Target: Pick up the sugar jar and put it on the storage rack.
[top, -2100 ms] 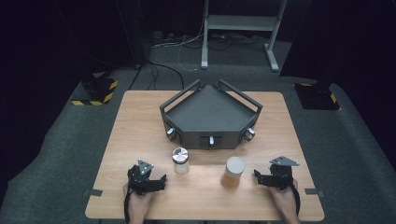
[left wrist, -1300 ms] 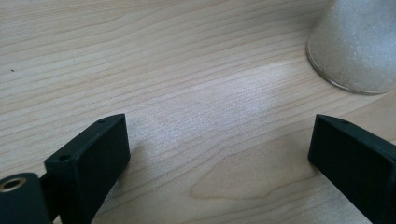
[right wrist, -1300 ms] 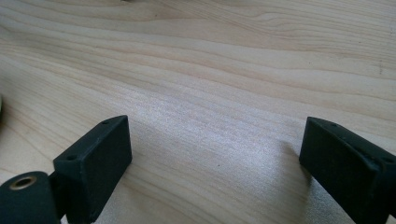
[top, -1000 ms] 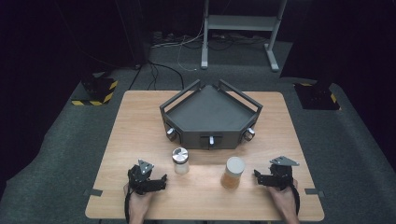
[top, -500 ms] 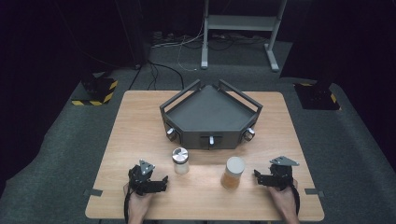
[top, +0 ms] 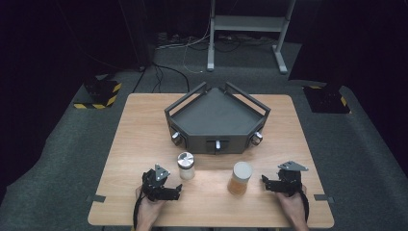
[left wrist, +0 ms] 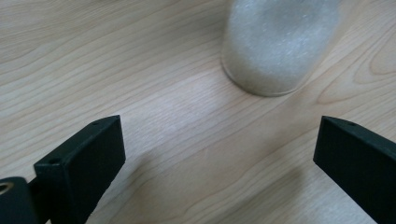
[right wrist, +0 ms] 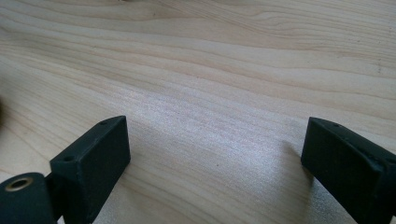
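Note:
A small glass jar with a silver lid and white grains stands on the wooden table, front left of centre. Its base sits just ahead of my left gripper, right of the gap. That left gripper lies low on the table just in front of this jar, open and empty. A taller jar with a white lid and amber contents stands to the right. My right gripper rests to its right, pointing at it. The right gripper is open over bare wood.
A dark grey angular tray with raised rails and three front knobs occupies the table's middle, behind both jars. A person's hands hold the grippers at the near table edge. Dark floor, cables and a metal stand lie beyond the table.

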`<state>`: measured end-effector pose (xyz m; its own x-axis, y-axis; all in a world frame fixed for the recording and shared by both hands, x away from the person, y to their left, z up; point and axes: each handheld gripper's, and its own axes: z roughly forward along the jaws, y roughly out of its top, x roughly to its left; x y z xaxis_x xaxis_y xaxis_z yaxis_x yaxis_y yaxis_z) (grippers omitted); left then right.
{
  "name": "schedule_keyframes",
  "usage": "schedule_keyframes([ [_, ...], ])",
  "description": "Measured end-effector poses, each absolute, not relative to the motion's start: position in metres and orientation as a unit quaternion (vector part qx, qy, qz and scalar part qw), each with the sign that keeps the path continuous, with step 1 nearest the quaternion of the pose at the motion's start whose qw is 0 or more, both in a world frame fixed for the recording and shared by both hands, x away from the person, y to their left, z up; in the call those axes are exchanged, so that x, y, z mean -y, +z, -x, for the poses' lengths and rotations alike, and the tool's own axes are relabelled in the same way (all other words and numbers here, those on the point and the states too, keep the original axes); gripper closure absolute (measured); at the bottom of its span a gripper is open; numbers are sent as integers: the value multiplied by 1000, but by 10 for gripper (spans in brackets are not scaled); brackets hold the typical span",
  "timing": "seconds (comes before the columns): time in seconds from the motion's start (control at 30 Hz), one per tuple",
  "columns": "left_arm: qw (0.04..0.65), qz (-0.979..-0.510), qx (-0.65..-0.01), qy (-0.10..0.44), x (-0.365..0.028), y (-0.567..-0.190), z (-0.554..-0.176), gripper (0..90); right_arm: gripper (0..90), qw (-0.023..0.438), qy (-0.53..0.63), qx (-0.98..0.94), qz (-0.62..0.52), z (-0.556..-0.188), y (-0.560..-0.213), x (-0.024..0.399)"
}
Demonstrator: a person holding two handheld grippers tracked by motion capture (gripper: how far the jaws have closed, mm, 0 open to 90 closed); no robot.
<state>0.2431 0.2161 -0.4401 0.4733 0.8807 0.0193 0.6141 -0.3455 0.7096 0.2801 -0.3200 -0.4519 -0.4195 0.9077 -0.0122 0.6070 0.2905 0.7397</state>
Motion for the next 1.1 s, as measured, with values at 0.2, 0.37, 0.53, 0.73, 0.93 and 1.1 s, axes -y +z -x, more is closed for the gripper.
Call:
schedule_keyframes([
  [0.2, 330, -796, -466, 200, -209, -440, -248, 33, 79, 223, 338, -772, -491, -280, -452, 320],
  [0.37, 332, -798, -463, 198, -204, -439, -252, 37, 79, 223, 338, -772, -491, -280, -452, 320],
  [0.53, 333, -799, -460, 198, -200, -438, -255, 42, 79, 223, 338, -772, -490, -280, -452, 320],
  [0.73, 336, -799, -460, 194, -197, -439, -259, 52, 79, 223, 338, -772, -490, -280, -452, 320],
  [0.93, 338, -798, -459, 195, -192, -441, -262, 69, 80, 223, 338, -772, -490, -280, -452, 320],
  [1.1, 340, -797, -460, 196, -188, -442, -266, 86, 80, 223, 338, -772, -490, -280, -452, 320],
])
